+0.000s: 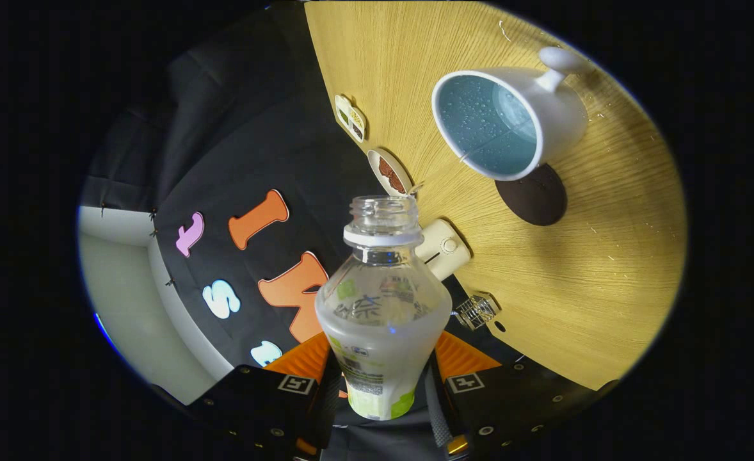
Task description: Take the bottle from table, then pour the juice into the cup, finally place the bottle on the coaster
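Note:
My gripper (382, 378) is shut on a clear plastic bottle (382, 307), both fingers pressing on its lower body. The bottle has no cap, a white neck ring and a green label, and its open mouth points away from the fingers. The view is rolled hard over, so the wooden table (607, 269) stands steeply tilted beyond the bottle. A white cup (511, 118) with a blue inside and a handle stands on the table beyond the bottle's mouth, apart from it. Droplets cling to the cup's inner wall. A dark round coaster (534, 197) lies right beside the cup.
Along the table's edge by the booth wall lie small items: a flat cream tile (350, 117), an oval dish (390, 173) with something brown, a cream box (444, 248) just behind the bottle neck, and a small clear wire-like piece (477, 311).

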